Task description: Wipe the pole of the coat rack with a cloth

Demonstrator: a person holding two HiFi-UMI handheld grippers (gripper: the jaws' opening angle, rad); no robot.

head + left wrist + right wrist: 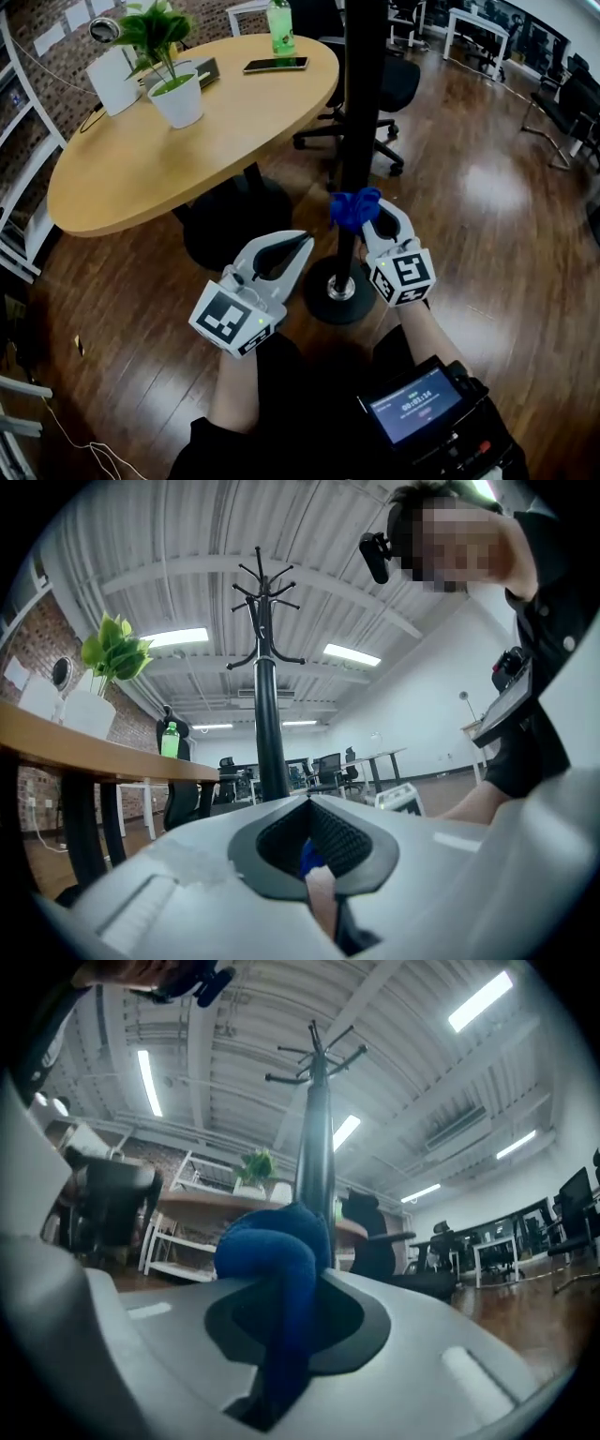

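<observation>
Over on the left, the round wooden table [141, 169] carries a potted plant [173, 89], a green bottle [279, 28] and a phone [275, 65], all well apart from the action. Next in, the left gripper [302, 242] hangs low beside the rack with its jaws brought together and nothing clamped. A speck of blue and something pale show through its hollow, and I cannot tell what the pale thing is. Centre stage is the black pole [361, 94], rising from a round base [319, 305] on the wood floor. It looks stiff and smooth, and probably slick, so the rack may rock on that small foot if pushed hard. Just to the right, the blue cloth [353, 208] is bunched against the pole low down, a little above the base. It looks soft, light and limp, best held by the middle of the wad, as it is here. The right gripper [367, 217] is clamped on it, fingertips buried in the folds. The head view cuts off the pole's top, and only the gripper views show the hooks. How far the cloth wraps behind the pole is hidden.
</observation>
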